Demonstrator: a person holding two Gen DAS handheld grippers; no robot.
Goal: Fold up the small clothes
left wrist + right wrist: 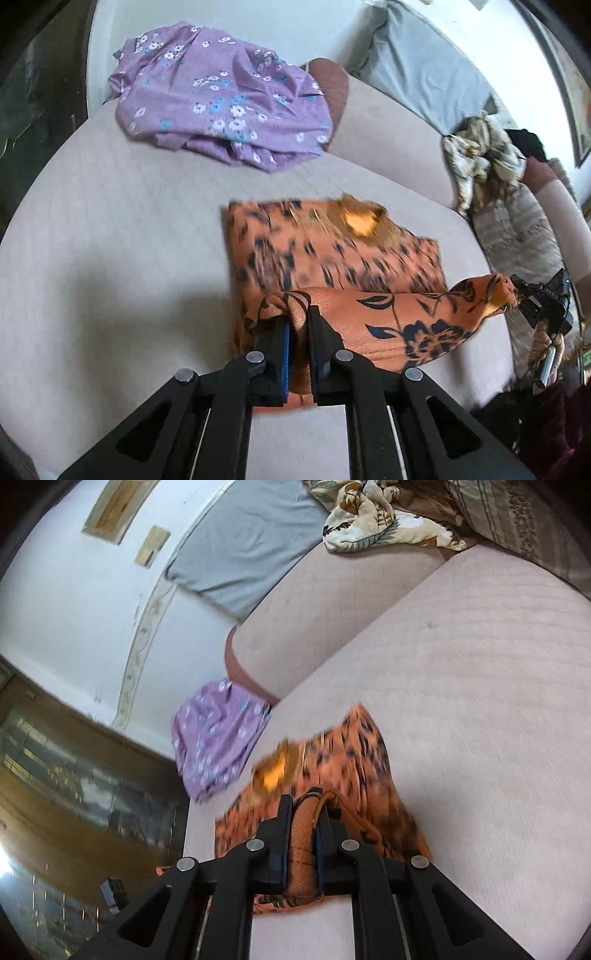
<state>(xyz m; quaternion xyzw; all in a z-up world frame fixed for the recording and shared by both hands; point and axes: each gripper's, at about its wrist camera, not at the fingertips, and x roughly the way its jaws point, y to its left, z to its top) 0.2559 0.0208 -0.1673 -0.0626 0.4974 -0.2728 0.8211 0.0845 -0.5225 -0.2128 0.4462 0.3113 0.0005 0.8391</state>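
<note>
Three loose garments on view: one orange garment with dark flowers [332, 254], one lilac garment with small white and blue flowers [221, 99], one cream leaf-print cloth [480, 155] bunched at the back. Two grippers: left gripper [299, 325] and right gripper [304, 808], each clamped on an edge of the orange piece. One pale pink sofa [110, 221]. One grey cushion [424, 62]. One striped pillow [517, 520]. Two framed pictures [110, 509] on the wall.
</note>
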